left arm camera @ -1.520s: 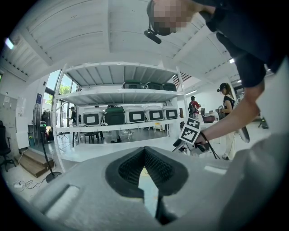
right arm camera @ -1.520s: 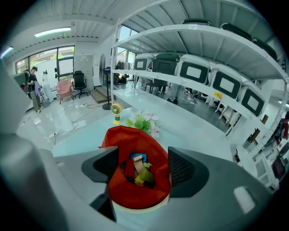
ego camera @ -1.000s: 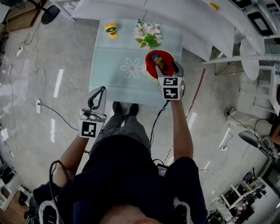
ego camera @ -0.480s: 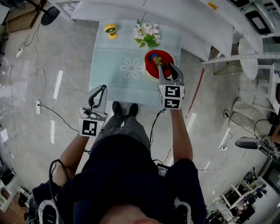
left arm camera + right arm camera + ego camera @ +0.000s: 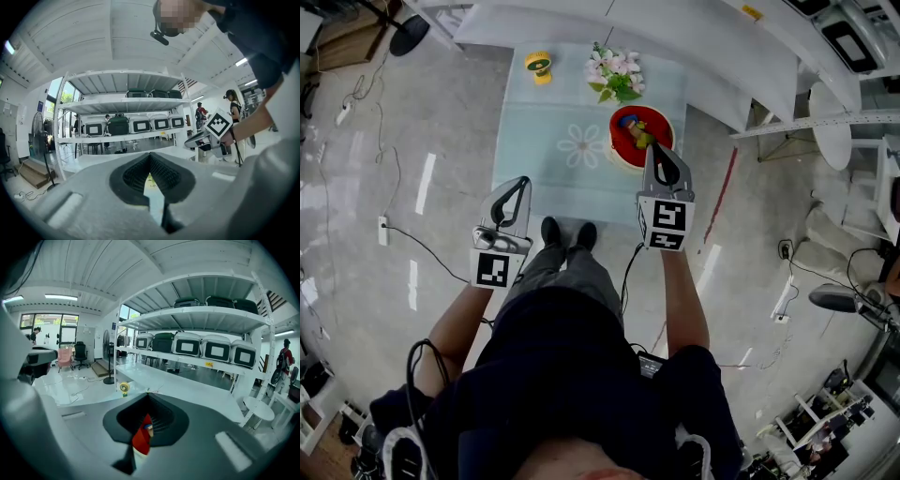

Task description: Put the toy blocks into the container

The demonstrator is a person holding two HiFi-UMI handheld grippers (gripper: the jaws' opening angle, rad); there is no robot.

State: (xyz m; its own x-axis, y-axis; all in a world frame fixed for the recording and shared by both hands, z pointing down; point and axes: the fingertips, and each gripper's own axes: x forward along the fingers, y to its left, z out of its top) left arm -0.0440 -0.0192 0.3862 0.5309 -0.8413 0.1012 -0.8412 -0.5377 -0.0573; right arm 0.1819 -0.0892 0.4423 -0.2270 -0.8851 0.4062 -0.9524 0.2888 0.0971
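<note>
Your right gripper (image 5: 658,152) has just been closing; its jaws now meet with nothing between them. It hangs just on the near side of the red container (image 5: 617,139), which sits on the right of the table (image 5: 544,122) with blocks (image 5: 633,127) inside. Your left gripper (image 5: 517,184) is also closed and empty, by the table's near left corner, well apart from the container.

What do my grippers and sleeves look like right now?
Left gripper and right gripper: light grey tongs tapering to a point, with black ribbed pads inside. Each carries a white cube with black square markers. A black cable trails below the right one. The person wears a dark short-sleeved top.
</note>
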